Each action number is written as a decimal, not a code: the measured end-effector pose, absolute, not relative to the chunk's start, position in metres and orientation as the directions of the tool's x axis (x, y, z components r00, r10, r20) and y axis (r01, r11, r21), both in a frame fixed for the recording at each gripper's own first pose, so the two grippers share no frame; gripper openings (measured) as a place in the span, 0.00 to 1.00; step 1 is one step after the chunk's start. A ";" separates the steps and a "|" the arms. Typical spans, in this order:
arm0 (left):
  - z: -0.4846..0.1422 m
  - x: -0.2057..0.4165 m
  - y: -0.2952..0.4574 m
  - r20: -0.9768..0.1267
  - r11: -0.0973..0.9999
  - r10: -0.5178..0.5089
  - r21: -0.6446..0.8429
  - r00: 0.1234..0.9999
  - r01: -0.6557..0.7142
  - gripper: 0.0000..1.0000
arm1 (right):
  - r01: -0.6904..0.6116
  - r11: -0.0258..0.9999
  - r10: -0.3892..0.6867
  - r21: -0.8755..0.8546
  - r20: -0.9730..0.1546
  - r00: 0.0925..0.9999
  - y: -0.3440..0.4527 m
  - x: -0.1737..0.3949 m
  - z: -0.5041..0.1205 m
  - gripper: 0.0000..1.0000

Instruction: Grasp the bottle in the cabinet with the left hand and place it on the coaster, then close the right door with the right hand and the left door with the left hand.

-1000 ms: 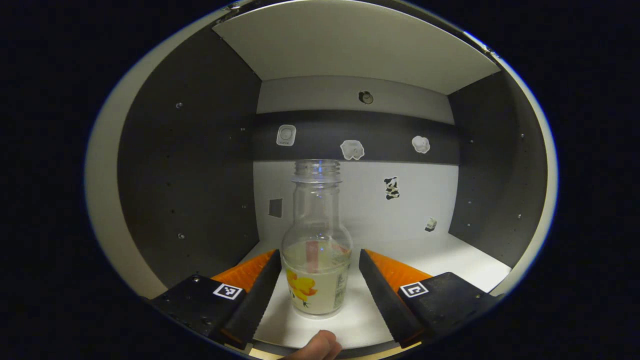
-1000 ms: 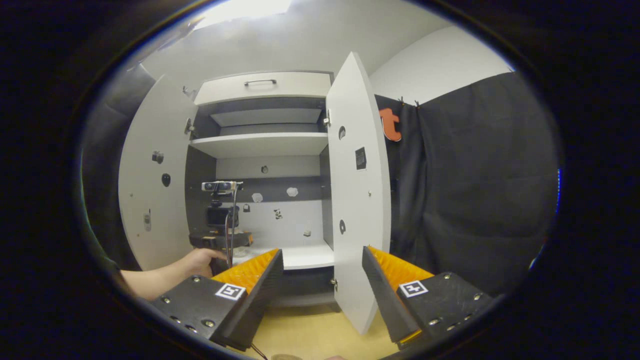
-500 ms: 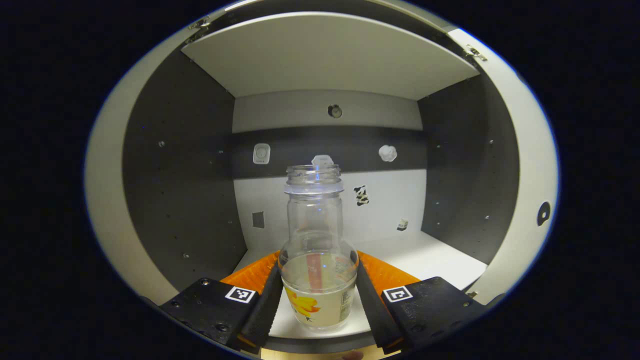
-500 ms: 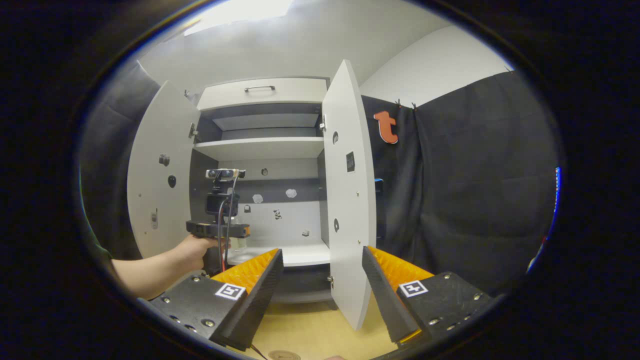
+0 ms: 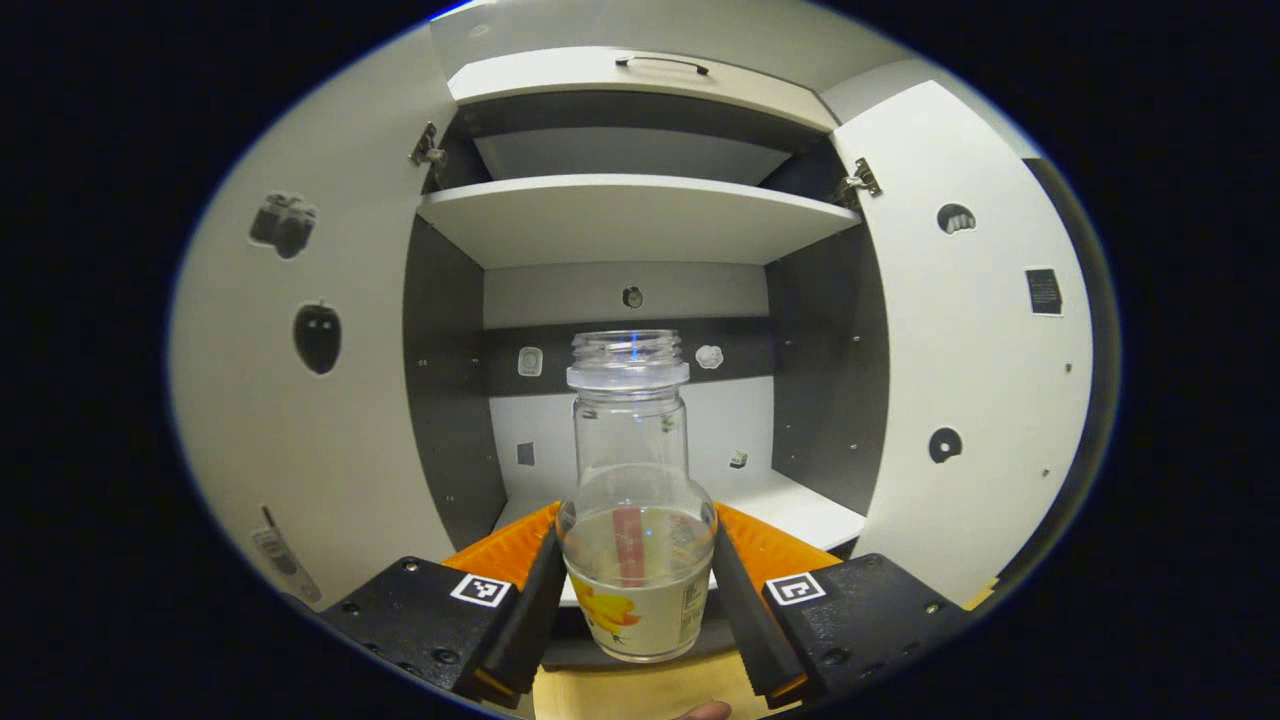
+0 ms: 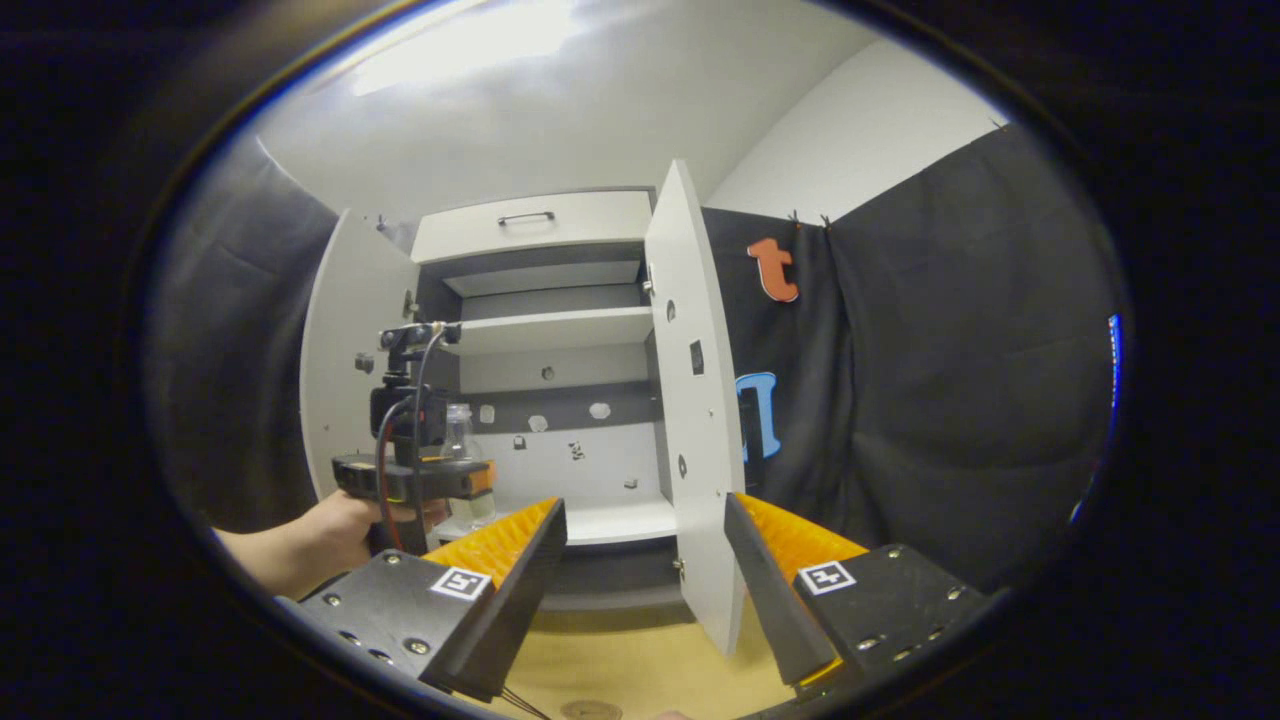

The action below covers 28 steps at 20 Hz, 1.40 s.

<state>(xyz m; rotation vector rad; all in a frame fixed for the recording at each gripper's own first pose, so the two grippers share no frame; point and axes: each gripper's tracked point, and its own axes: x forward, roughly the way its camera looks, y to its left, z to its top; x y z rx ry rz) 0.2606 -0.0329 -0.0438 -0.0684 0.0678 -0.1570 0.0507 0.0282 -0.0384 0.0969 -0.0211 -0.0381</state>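
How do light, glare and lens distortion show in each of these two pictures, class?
Left gripper view: the fisheye bows the cabinet doors outward, a small glint sits on the bottle neck, and the cabinet interior is dim. Right gripper view: a bright ceiling glow washes out the top, the right door curves, and the left gripper with the bottle looks small but fairly sharp.
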 end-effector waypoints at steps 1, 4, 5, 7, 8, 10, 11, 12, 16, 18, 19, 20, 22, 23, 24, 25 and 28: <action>-0.046 0.245 -0.028 -0.065 0.988 -0.142 -0.076 0.988 0.137 0.78 | 0.035 0.995 -0.036 0.091 0.013 0.999 0.028 0.046 -0.040 0.96; -0.053 0.202 -0.034 -0.052 0.985 -0.158 -0.082 0.986 0.154 0.76 | 0.025 0.997 -0.024 0.079 -0.015 1.000 0.027 0.033 -0.047 0.96; -0.056 0.189 -0.036 -0.041 0.983 -0.165 -0.088 0.985 0.161 0.78 | 0.022 0.997 -0.020 0.078 -0.024 0.999 0.027 0.029 -0.049 0.96; -0.065 0.172 -0.042 -0.029 0.978 -0.190 -0.095 0.981 0.186 0.77 | 0.009 0.997 -0.006 0.077 -0.038 0.999 0.029 0.021 -0.055 0.96; -0.071 0.167 -0.043 -0.031 0.976 -0.198 -0.095 0.980 0.195 0.78 | 0.005 0.997 -0.001 0.076 -0.048 0.999 0.030 0.017 -0.058 0.96; -0.093 0.157 -0.046 -0.055 0.973 -0.212 -0.106 0.976 0.206 0.78 | 0.003 0.997 0.002 0.073 -0.071 0.998 0.030 0.009 -0.069 0.96; -0.103 0.153 -0.048 -0.062 0.970 -0.222 -0.118 0.973 0.214 0.78 | 0.001 0.997 0.005 0.072 -0.081 0.997 0.031 0.005 -0.074 0.96; -0.112 0.151 -0.048 -0.064 0.967 -0.228 -0.127 0.971 0.219 0.76 | 0.003 0.997 0.003 0.073 -0.092 0.996 0.031 0.003 -0.079 0.96; -0.149 0.142 -0.061 -0.024 0.950 -0.269 -0.173 0.963 0.261 0.78 | 0.056 0.983 -0.043 0.175 -0.080 0.996 0.018 0.003 -0.076 0.96; -0.173 0.135 -0.074 0.010 0.933 -0.307 -0.197 0.952 0.303 0.78 | 0.083 0.965 -0.064 0.247 -0.085 0.994 0.010 0.009 -0.075 0.96; -0.192 0.130 -0.081 0.000 0.928 -0.324 -0.195 0.946 0.318 0.78 | 0.102 0.955 -0.076 0.277 -0.103 0.992 0.005 0.014 -0.078 0.98; -0.211 0.125 -0.088 -0.022 0.923 -0.350 -0.176 0.936 0.341 0.78 | 0.113 0.943 -0.077 0.314 -0.123 0.989 0.002 0.015 -0.081 0.98; -0.242 0.114 -0.102 -0.054 0.918 -0.384 -0.131 0.922 0.374 0.79 | 0.138 0.935 -0.104 0.325 -0.121 0.987 -0.012 0.022 -0.079 0.98; -0.255 0.108 -0.113 -0.057 0.907 -0.413 -0.120 0.909 0.404 0.79 | 0.159 0.946 -0.132 0.284 -0.112 0.985 -0.024 0.025 -0.079 0.98; -0.268 0.101 -0.125 -0.060 0.892 -0.446 -0.114 0.893 0.438 0.79 | 0.172 0.958 -0.153 0.231 -0.096 0.983 -0.030 0.027 -0.080 0.98; -0.283 0.093 -0.133 -0.076 0.879 -0.472 -0.111 0.878 0.463 0.78 | 0.175 0.968 -0.162 0.182 -0.082 0.983 -0.035 0.028 -0.079 0.98; -0.315 0.073 -0.156 -0.101 0.838 -0.542 -0.137 0.834 0.528 0.79 | 0.144 0.987 -0.142 0.065 -0.034 0.989 -0.030 0.031 -0.073 0.98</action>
